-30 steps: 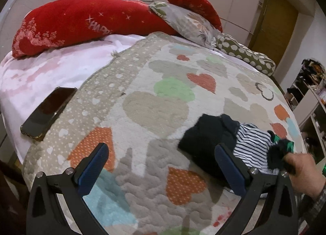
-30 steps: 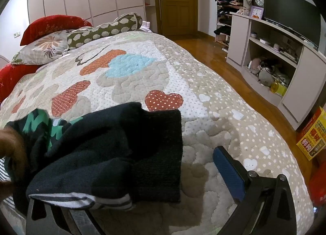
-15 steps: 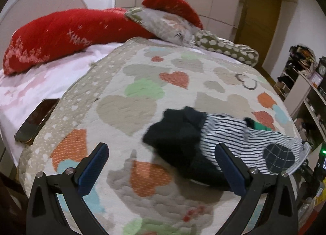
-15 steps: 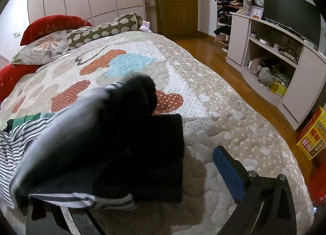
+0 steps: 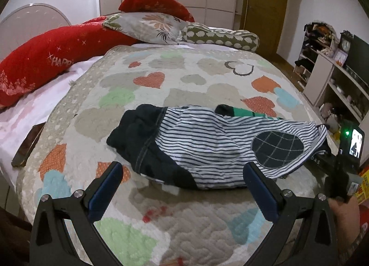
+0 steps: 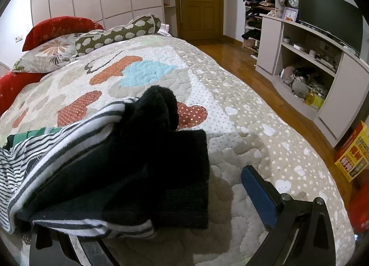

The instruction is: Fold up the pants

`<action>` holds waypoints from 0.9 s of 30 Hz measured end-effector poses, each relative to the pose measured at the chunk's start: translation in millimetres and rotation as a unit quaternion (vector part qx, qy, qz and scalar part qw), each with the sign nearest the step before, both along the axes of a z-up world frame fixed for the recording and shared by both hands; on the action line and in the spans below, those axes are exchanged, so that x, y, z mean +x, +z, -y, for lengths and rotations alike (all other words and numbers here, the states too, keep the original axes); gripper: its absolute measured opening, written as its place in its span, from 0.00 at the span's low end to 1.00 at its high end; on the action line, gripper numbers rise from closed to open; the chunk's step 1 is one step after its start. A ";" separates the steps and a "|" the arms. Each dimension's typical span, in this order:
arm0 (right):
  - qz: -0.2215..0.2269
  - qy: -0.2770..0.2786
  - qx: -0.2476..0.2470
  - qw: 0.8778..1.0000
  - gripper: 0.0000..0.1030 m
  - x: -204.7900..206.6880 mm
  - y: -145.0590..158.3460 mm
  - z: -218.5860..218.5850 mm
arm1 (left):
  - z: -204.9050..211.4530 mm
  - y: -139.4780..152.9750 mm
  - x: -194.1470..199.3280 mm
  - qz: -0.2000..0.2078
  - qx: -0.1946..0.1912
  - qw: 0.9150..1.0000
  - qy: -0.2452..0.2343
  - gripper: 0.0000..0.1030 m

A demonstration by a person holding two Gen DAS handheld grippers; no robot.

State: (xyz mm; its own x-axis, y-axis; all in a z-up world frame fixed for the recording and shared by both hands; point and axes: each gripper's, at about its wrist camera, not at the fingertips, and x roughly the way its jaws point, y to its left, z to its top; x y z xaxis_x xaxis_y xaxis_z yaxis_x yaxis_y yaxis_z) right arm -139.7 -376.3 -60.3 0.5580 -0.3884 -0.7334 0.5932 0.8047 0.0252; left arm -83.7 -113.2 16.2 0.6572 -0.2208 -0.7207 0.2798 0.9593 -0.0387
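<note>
Striped white-and-navy pants [image 5: 214, 143] with a dark waistband and a dark checked knee patch lie spread across the heart-patterned quilt [image 5: 184, 76]. My left gripper [image 5: 182, 187] is open and empty, just in front of the pants. In the right wrist view the dark cuff end of the pants [image 6: 129, 169] is draped over the left finger of my right gripper [image 6: 161, 199], which stands open; its right finger [image 6: 258, 194] is bare. The right gripper's body also shows in the left wrist view [image 5: 341, 164], at the pants' right end.
Red pillows [image 5: 53, 58], a floral pillow [image 5: 147, 28] and a spotted bolster [image 5: 219, 37] line the head of the bed. A phone [image 5: 27, 148] lies at the left edge. A shelf unit with a TV [image 6: 322, 42] stands beyond the bed's right side.
The pants went from a bunched heap to spread out lengthwise across the quilt. The bare hand left the view. The left gripper swung right, closer to the pants.
</note>
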 end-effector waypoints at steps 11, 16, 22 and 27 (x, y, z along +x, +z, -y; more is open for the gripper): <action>0.061 0.115 0.058 0.990 1.00 -36.0 8.6 7.2 | 21.7 1.5 -19.5 -0.004 0.027 0.999 -0.029 1.00; 0.033 0.165 0.026 0.985 1.00 -50.7 6.6 -18.5 | 28.4 -5.7 -18.6 -0.021 0.025 0.999 -0.037 1.00; 0.022 0.156 0.040 0.987 1.00 -58.6 7.1 -31.6 | 35.0 -13.6 -22.2 -0.032 0.031 0.998 -0.050 1.00; 0.040 0.125 0.045 0.990 1.00 -69.2 5.9 -36.8 | 34.7 -21.7 -19.4 -0.048 0.031 0.997 -0.050 1.00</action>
State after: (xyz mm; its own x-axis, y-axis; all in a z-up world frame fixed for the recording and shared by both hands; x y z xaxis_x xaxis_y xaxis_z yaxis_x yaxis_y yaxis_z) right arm -208.9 -339.5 -54.4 0.6863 -0.1654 -0.7083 0.3686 0.9186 0.1427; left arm -103.1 -147.9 -5.5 0.5612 -0.2353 -0.7935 0.3728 0.9279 -0.0115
